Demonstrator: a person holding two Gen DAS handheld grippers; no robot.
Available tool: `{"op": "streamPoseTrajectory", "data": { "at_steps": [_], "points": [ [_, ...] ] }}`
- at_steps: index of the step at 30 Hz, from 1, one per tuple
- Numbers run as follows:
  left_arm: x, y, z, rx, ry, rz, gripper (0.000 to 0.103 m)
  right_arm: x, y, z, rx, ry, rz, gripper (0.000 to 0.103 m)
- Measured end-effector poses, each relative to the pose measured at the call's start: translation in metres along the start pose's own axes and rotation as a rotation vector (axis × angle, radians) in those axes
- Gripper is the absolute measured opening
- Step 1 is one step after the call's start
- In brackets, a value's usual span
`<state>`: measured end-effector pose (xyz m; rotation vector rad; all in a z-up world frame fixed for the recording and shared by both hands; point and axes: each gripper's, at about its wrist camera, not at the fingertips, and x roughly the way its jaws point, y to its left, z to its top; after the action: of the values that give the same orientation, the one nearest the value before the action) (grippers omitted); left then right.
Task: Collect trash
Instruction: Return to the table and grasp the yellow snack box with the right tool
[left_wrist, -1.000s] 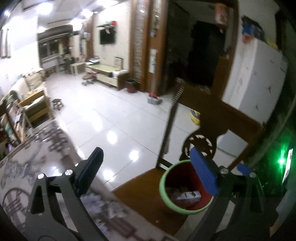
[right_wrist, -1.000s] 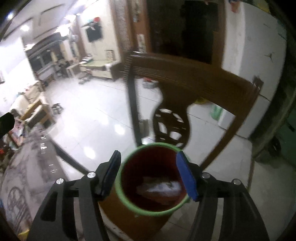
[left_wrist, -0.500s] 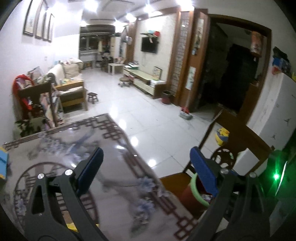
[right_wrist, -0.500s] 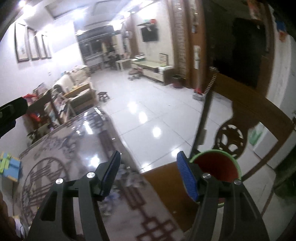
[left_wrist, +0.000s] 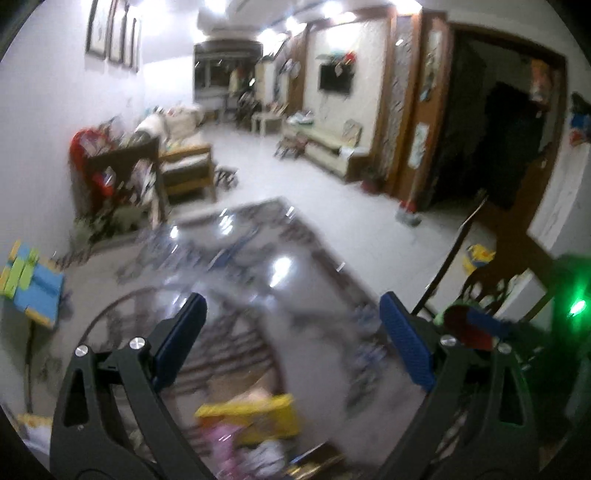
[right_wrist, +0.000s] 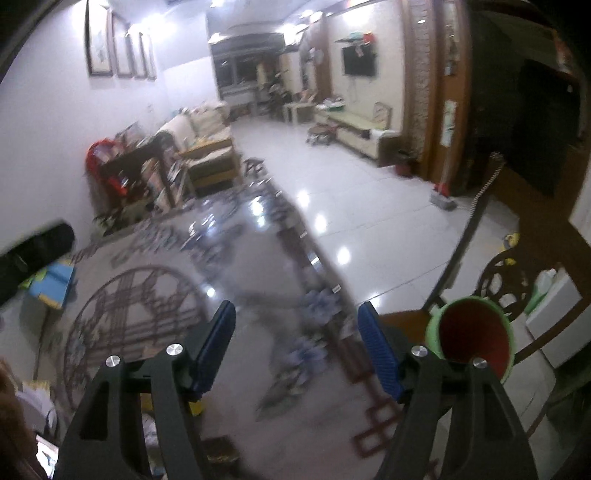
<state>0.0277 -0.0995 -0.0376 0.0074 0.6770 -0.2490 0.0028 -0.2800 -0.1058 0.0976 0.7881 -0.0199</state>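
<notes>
two claws, held by a person, hover over a glossy patterned table (left_wrist: 280, 332) in a dim living room; both views are smeared by motion. the left claw (left_wrist: 291, 332) stands wide open with nothing between its blue pads. the right claw (right_wrist: 295, 343) is also open and empty, and its jaws have just been opening a little further.

the trash sits at the table's near edge. in the left view a crumpled yellow wrapper (left_wrist: 258, 413) lies just below the open jaws, with a pink and white scrap (left_wrist: 236, 454) touching its near side. the bin (right_wrist: 469, 339), a red bucket with a green rim, rests on a wooden chair (right_wrist: 535, 258) beside the table's right edge, well apart from the wrapper. a blue and green box (left_wrist: 33, 284) sits at the table's left edge and does not look like trash.

the step in hand appears to be reaching for the next piece. it would likely go best if the left claw slows, tips down until the wrapper sits squarely between the pads, then closes on the wrapper's thickest fold rather than a loose corner. light film can slip, so a firm pinch and a low, steady carry toward the bin seem wise. the right claw should stay clear of that path.
</notes>
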Motion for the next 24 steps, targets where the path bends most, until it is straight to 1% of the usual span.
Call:
{"op": "streamPoseTrajectory", "data": {
  "at_steps": [3,6,8,10,11,14,16,18,20,22,24],
  "points": [
    [0.009,0.033,-0.026,-0.035,0.072,0.045,0.092,0.016,0.025,-0.012,-0.038,0.065,0.064,0.067],
    [0.016,0.063,-0.050,-0.067,0.134,0.092,0.092,0.041,0.051,-0.023,-0.080,0.158,0.142,0.067],
    [0.018,0.082,-0.061,-0.099,0.158,0.116,0.092,0.059,0.068,-0.029,-0.119,0.203,0.177,0.067],
    [0.021,0.102,-0.071,-0.133,0.183,0.137,0.092,0.078,0.088,-0.035,-0.200,0.255,0.220,0.067],
    [0.021,0.110,-0.075,-0.147,0.195,0.139,0.092,0.089,0.099,-0.039,-0.267,0.293,0.242,0.067],
    [0.025,0.137,-0.090,-0.185,0.249,0.154,0.092,0.115,0.125,-0.051,-0.462,0.362,0.258,0.067],
    [0.029,0.143,-0.096,-0.209,0.272,0.162,0.092,0.133,0.140,-0.059,-0.585,0.425,0.277,0.067],
    [0.035,0.149,-0.101,-0.247,0.290,0.152,0.092,0.142,0.152,-0.068,-0.670,0.453,0.299,0.067],
    [0.042,0.155,-0.103,-0.278,0.307,0.143,0.092,0.154,0.169,-0.080,-0.790,0.494,0.299,0.067],
    [0.046,0.158,-0.105,-0.281,0.312,0.151,0.092,0.159,0.177,-0.093,-0.888,0.490,0.293,0.076],
    [0.053,0.163,-0.105,-0.285,0.321,0.158,0.092,0.161,0.184,-0.102,-0.959,0.478,0.295,0.082]
  ]
}}
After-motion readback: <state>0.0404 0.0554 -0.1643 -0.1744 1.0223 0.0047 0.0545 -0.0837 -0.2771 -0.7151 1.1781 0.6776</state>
